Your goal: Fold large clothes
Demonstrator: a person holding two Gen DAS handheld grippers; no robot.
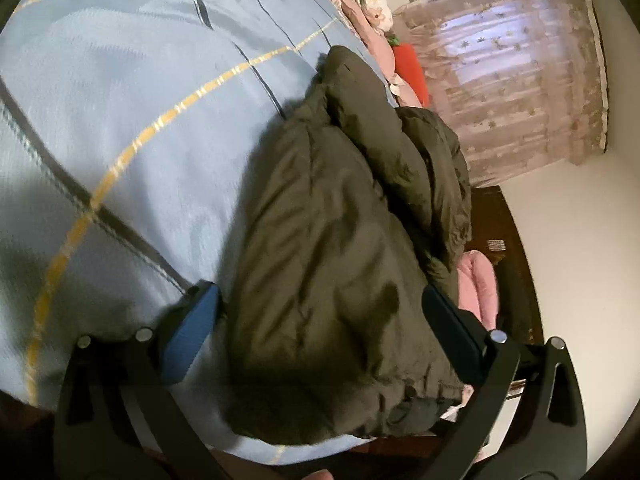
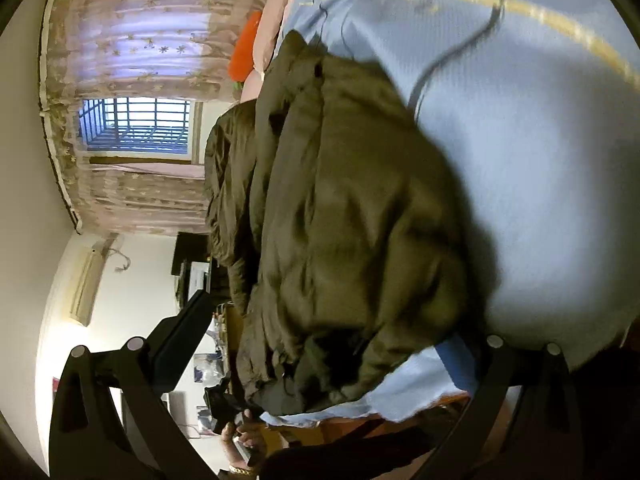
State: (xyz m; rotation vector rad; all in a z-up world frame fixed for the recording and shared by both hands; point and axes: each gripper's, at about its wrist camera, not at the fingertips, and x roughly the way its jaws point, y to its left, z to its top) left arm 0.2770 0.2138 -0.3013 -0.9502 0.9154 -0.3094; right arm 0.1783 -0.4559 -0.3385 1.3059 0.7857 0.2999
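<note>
Daylight coming through window (image 2: 136,126) and curtain (image 1: 516,92); motion blur smearing jacket (image 1: 332,264); fisheye edges bending, corners vignetting black.

A home bedroom: a bed (image 1: 120,100) spread with a pale blue sheet crossed by yellow and grey lines, pink bedding (image 1: 360,12) piled at its far end, a sheer star-patterned curtain (image 1: 520,80) over a barred window (image 2: 136,124), and a wall-mounted air conditioner (image 2: 86,284).
</note>
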